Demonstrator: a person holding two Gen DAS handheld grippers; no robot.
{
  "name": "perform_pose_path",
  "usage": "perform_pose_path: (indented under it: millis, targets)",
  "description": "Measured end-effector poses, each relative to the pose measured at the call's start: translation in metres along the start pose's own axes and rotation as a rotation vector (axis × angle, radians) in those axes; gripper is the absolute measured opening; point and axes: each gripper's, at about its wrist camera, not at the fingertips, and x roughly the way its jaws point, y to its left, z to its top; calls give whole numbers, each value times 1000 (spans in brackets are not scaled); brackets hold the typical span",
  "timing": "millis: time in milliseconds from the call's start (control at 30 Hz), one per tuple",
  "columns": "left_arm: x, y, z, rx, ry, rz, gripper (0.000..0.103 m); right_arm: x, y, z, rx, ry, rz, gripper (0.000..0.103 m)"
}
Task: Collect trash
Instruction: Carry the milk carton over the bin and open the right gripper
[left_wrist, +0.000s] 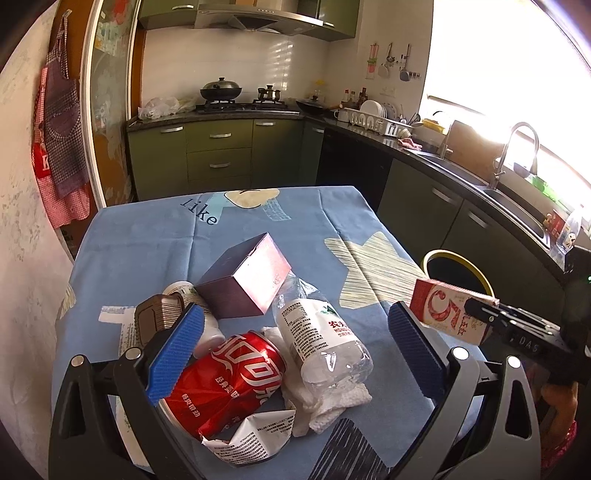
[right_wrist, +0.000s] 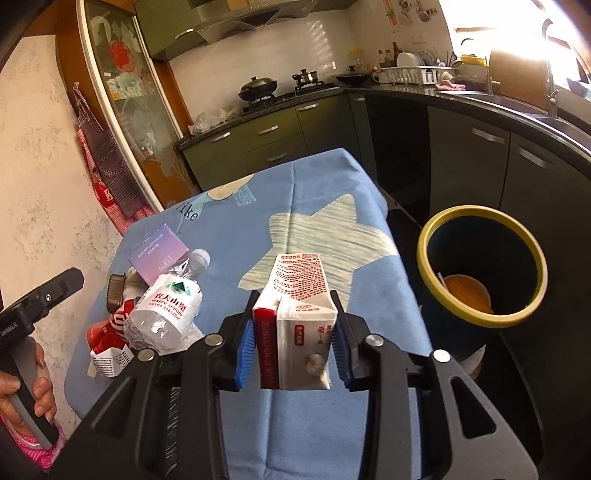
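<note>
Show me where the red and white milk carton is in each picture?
Left wrist view: the milk carton sits at the right edge, clamped in the right tool, in front of the bin.
Right wrist view: the carton is centre, between that tool's blue pads.
Shared landmark: the yellow-rimmed bin beside the table.

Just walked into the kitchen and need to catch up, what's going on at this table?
A person is clearing trash with two handheld grippers. The right gripper is clamped on a red-and-white milk carton, held above the blue tablecloth near the yellow-rimmed dark bin beside the table. The left gripper is open over the remaining pile: a crushed red cola can, a clear plastic water bottle, a purple cardboard box and crumpled white paper towel.
</note>
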Motion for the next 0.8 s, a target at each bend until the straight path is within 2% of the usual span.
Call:
perform_pose_path:
  millis: [100,200,367,567,700,800]
  targets:
    - [4,-5,1,12,7,-1,98,-14,-22,14,22,-45,-51,34]
    - [7,-9,2,21,13,-3,98,-22,-54,29,49,-92,-165,34]
    - [16,-17,5,39,32,-4,98,-3,-118,46,114,-68,-328,34]
    - [28,-27,8,54,54,5,98,40,-172,54,153,2,-434,34]
    - [40,-38,9,77,81,-1,98,60,-196,59,179,24,-472,35]
    - [48,-44,8,92,101,-3,98,56,-199,57,193,1,-454,38]
